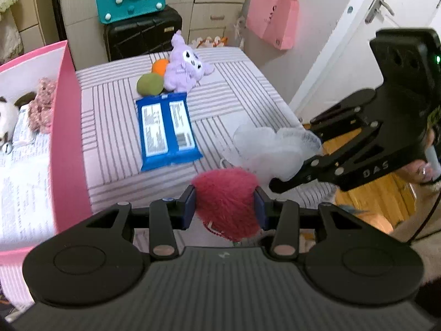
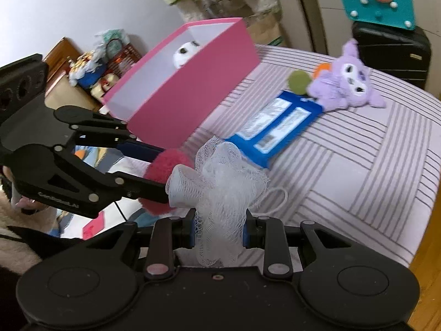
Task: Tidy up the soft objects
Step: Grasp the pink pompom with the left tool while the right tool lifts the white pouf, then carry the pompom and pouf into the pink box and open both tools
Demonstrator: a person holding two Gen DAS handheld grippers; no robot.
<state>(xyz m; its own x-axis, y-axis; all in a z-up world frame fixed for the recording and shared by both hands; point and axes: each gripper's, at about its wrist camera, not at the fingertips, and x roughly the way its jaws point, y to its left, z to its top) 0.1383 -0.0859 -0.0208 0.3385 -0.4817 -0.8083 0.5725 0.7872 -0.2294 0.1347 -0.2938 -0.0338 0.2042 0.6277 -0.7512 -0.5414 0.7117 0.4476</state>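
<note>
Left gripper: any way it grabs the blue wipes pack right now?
Probably not. The left gripper is shut on the red pompom, so its fingers are full. The blue wipes pack lies uncovered on the bed ahead; it would need to drop the pompom first.

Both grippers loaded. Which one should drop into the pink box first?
Left, probably. The left gripper, shut on the red pompom, sits right beside the pink box wall. The right gripper, shut on the white mesh loofah, is farther out, with the left one between it and the box.

Both grippers, left gripper (image 1: 225, 211) and right gripper (image 2: 217, 233), are matte black with silver rivets and blue pads.
</note>
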